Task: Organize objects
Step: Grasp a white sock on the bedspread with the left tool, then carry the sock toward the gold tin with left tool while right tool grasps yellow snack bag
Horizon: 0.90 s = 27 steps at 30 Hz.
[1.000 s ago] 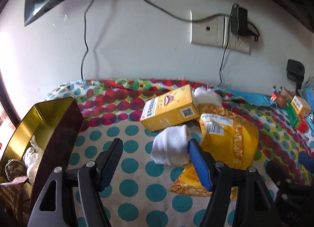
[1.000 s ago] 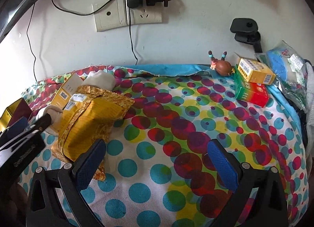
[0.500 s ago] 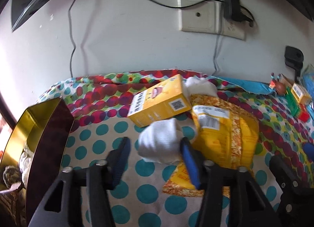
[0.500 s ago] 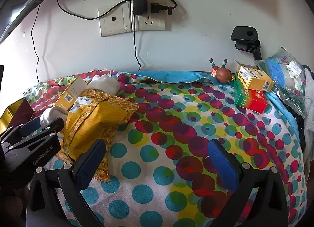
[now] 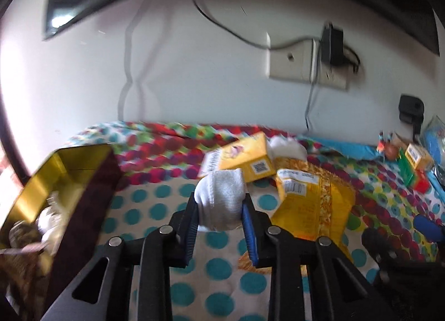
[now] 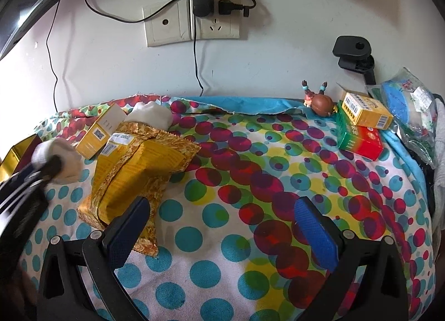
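Left tool (image 5: 219, 207) clamps a rolled white sock (image 5: 219, 198) above the spotted desk (image 5: 164, 209); lifting it clear before swinging toward the gold tin (image 5: 66, 171) seems wise. Right tool (image 6: 219, 223) hovers open.

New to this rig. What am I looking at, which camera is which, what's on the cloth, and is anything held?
There is no robot arm: a person carries one two-finger tool in each hand, and each tool has a fisheye camera looking forward along its fingers.

In the left wrist view, the left tool is shut on a rolled white sock. An open gold tin sits to its left.

In the right wrist view, the right tool is open and holds nothing.

On the polka-dot cloth lie a yellow foil packet, a yellow carton, a second white sock, a stack of small boxes and a small brown figurine.
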{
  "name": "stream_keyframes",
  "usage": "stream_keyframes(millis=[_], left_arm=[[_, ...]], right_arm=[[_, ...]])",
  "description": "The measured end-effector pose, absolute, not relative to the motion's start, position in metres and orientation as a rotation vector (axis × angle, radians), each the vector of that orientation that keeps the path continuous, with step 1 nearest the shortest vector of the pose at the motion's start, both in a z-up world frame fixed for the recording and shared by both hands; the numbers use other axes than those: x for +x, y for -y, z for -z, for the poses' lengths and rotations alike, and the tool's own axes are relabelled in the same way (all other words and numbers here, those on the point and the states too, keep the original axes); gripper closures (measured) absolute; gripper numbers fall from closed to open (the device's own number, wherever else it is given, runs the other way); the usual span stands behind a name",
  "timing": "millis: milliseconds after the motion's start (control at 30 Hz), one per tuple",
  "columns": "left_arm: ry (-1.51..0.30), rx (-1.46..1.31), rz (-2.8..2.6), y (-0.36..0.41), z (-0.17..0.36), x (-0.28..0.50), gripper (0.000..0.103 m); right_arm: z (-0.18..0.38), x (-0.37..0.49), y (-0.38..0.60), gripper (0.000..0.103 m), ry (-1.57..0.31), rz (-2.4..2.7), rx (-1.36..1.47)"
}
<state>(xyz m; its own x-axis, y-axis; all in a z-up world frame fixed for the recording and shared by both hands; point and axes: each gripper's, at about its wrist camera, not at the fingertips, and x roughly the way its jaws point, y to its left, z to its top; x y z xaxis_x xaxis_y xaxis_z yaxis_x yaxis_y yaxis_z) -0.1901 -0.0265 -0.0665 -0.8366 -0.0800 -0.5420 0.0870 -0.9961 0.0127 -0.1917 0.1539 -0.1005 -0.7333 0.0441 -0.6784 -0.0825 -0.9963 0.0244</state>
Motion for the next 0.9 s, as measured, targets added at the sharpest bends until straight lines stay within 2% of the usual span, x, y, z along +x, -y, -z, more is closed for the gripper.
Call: stream_keyframes(millis=[267,533,733,900], left_arm=[[-0.029,0.784,2.911,0.049,0.059,-0.133,0.074],[-0.021,0.768,2.917,0.049,0.06,-0.125,0.074],[-0.163,0.759,2.904,0.068,0.06,-0.123,0.074],[-0.105,0.717,2.927,0.059,0.057,-0.118,0.074]], right_arm=[[0.101,-0.193,-0.149,0.0,-0.049,-2.87,-1.124],[0.103,-0.196,-0.146,0.0,-0.026,-2.895,-1.16],[0.099,-0.195,-0.125,0.0,0.114,-2.932,-1.139],[0.092,-0.203,-0.108,0.0,0.121,-2.972,-1.132]])
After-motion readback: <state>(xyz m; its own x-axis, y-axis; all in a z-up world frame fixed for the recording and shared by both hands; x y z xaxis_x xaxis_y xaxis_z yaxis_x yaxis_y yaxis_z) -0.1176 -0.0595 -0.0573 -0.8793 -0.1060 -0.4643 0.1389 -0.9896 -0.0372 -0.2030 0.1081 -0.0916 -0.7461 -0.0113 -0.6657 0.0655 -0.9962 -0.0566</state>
